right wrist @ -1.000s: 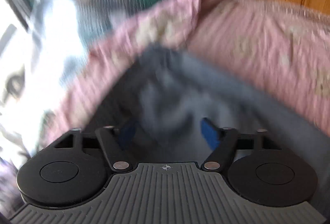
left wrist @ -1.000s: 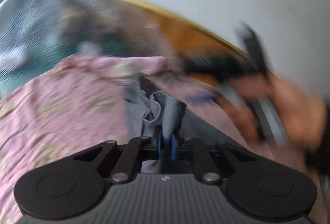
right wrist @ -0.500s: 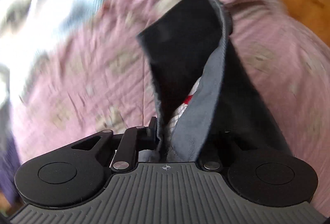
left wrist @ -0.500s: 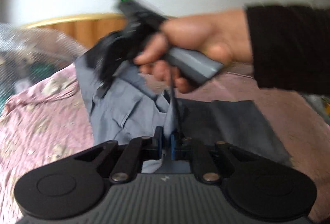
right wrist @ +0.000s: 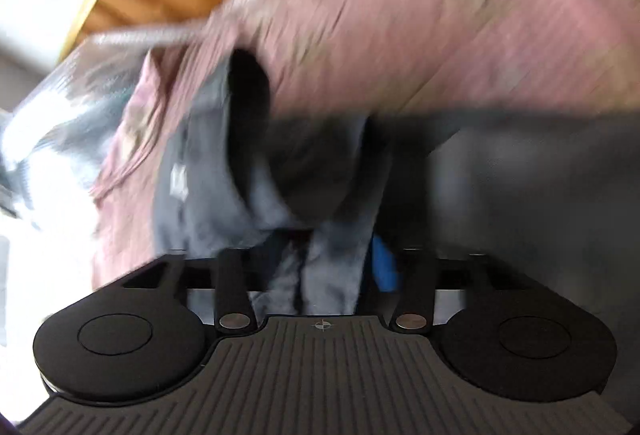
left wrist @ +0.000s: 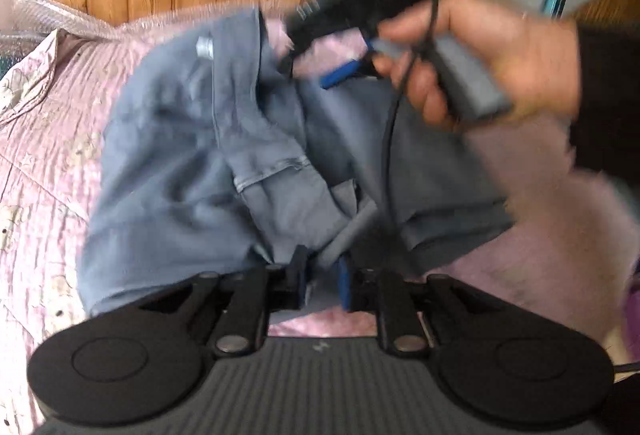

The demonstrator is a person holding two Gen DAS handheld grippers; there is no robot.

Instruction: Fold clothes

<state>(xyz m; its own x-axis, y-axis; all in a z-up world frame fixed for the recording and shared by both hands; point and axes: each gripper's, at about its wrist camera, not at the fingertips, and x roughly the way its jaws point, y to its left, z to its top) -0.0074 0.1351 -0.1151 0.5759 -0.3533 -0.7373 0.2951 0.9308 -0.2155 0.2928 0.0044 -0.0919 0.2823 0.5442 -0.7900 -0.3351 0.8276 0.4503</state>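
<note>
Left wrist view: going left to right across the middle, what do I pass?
Pink bedspread → grey shorts → black cable → hand holding the right claw → dark sleeve.

Matt grey cloth shorts lie on crinkled pink bedspread.
</note>
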